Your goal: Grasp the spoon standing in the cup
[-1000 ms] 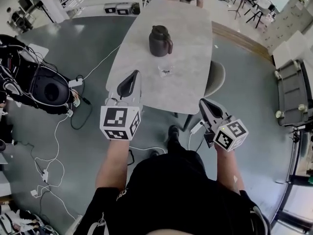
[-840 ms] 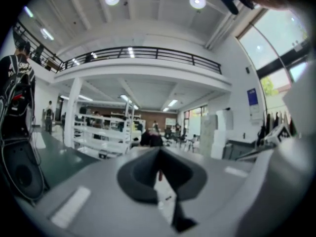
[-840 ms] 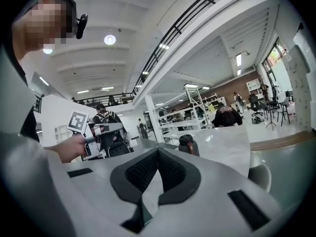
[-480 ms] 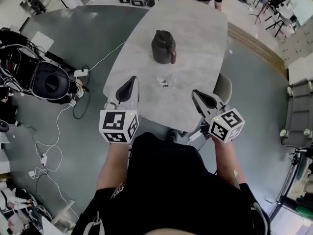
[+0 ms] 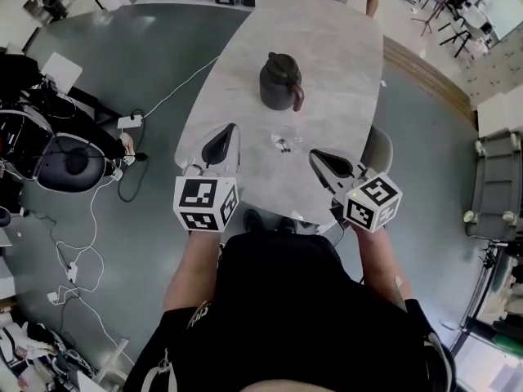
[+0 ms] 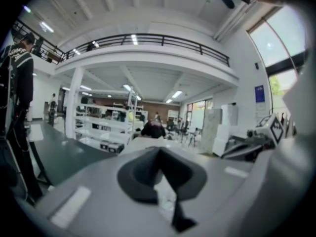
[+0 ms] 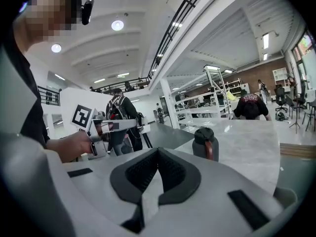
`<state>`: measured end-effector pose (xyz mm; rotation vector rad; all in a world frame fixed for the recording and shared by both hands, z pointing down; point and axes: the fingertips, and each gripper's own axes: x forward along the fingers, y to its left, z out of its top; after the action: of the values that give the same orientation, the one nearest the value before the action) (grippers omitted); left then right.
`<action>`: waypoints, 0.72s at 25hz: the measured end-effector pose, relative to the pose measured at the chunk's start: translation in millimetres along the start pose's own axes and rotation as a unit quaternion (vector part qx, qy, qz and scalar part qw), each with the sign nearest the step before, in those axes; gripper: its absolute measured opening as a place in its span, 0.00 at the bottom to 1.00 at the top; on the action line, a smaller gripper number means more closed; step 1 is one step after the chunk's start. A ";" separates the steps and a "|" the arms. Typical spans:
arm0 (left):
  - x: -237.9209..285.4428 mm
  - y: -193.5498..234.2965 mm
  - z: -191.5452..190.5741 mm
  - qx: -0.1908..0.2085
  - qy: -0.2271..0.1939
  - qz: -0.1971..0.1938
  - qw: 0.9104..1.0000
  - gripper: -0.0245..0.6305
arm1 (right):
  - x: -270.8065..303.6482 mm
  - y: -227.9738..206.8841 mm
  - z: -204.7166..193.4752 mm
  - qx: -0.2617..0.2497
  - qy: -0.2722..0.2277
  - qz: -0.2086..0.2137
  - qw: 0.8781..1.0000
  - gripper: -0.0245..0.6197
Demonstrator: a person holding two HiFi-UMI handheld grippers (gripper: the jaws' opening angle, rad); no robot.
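The pale grey stone-look table with rounded corners (image 5: 339, 47) stretches away ahead of both pairs of jaws, its near edge passing under the grippers, with bare top all round the cup. The dark grey lidded jug (image 5: 280, 82) stands farther out, beyond the cup. The left gripper (image 5: 219, 141) and the right gripper (image 5: 315, 155) each have jaws pressed together on nothing. The small clear glass cup (image 5: 282, 144) sits between the two tips, slightly ahead (touching neither); the spoon (image 5: 280, 144) in it shows only as a faint dark fleck
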<state>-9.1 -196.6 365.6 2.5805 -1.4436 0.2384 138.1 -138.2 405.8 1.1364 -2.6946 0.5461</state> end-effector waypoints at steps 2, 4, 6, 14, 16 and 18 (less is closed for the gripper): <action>1.7 3.3 -5.7 -0.001 0.005 -0.017 1.000 0.05 | 8.3 3.4 4.8 0.000 -0.006 -0.007 1.000 0.03; 3.7 8.9 -8.2 -0.002 0.004 -0.028 1.000 0.05 | 15.5 6.8 8.5 -0.002 -0.012 -0.012 1.000 0.03; 6.3 17.2 -10.0 -0.010 0.004 -0.033 0.999 0.05 | 21.8 11.0 9.1 0.005 -0.014 -0.016 1.000 0.03; 25.2 20.4 -24.8 -0.035 0.026 -0.043 0.998 0.05 | 26.9 -0.4 -11.8 0.022 0.024 -0.019 0.999 0.03; 30.6 26.7 -29.8 -0.043 0.035 -0.044 0.997 0.05 | 37.1 -5.3 -13.3 0.025 0.032 -0.020 0.999 0.03; 36.9 32.5 -34.2 -0.045 0.042 -0.047 0.997 0.05 | 50.3 -8.7 -14.7 0.022 0.041 -0.016 0.999 0.03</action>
<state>-19.6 -236.0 409.5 2.5274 -1.2701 0.2590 109.5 -171.0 436.2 1.1403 -2.6034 0.6366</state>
